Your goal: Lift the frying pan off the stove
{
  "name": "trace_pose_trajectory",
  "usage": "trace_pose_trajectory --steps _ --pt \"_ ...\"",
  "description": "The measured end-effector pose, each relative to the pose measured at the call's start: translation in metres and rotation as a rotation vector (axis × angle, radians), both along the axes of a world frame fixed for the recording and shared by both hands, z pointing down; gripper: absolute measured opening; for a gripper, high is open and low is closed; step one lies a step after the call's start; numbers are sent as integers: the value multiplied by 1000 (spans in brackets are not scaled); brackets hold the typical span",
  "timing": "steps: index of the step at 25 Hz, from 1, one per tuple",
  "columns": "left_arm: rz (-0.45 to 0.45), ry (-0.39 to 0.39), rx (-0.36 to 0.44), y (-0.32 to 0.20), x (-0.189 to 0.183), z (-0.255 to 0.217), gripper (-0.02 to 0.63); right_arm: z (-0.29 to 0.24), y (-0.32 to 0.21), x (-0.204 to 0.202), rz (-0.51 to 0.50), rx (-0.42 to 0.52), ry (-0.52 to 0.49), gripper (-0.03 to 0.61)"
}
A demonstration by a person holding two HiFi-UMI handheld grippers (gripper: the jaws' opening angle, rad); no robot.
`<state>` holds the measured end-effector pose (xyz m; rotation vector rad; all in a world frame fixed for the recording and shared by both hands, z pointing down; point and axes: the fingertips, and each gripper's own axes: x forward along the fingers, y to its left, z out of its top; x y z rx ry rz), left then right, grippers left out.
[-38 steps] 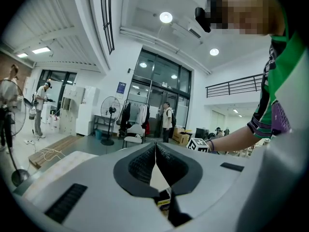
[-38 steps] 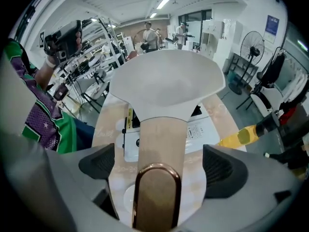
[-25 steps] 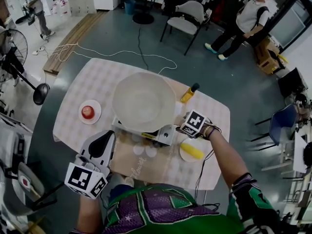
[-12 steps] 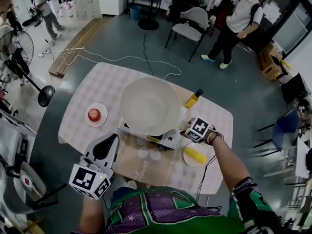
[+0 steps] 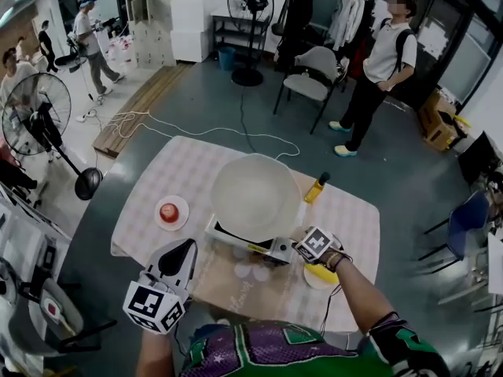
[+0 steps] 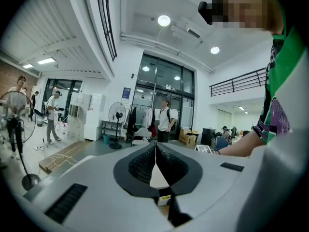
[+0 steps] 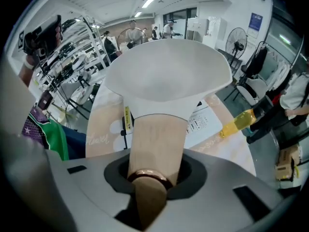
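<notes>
The white frying pan [image 5: 255, 197] is over the grey tabletop stove [image 5: 271, 249] in the middle of the table, and a dark gap shows under its near rim. In the right gripper view the pan [image 7: 166, 71] fills the upper middle, with its tan wooden handle [image 7: 158, 139] running back between the jaws. My right gripper [image 5: 305, 239] [image 7: 155, 175] is shut on that handle at the stove's right end. My left gripper [image 5: 183, 248] stays at the table's near left edge. Its pads meet with nothing between them [image 6: 155, 154].
A small plate with a red fruit [image 5: 170, 212] lies left of the stove. A plate with a yellow item [image 5: 321, 274] sits by my right wrist, and a yellow bottle [image 5: 316, 187] stands at the far right. A person [image 5: 379, 65], a chair [image 5: 310, 83] and fans [image 5: 35, 120] surround the table.
The head view has tilted upward, showing more of the room, and the table has slid lower in it. The right gripper stays closed on the handle. The left gripper has barely moved.
</notes>
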<state>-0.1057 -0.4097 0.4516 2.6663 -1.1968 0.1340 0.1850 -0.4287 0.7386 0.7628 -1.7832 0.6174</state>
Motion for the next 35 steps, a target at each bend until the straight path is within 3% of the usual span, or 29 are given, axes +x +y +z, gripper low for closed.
trace_pose_trajectory --steps 12,24,35 --pt "56 8 31 41 -22 0 23 -35 56 -47 213 236 -131 112" --pt "181 38 32 65 -29 12 23 -101 134 -81 446 429 -202 112" --pt "176 77 73 86 31 -14 23 -193 169 -7 546 658 -297 110"
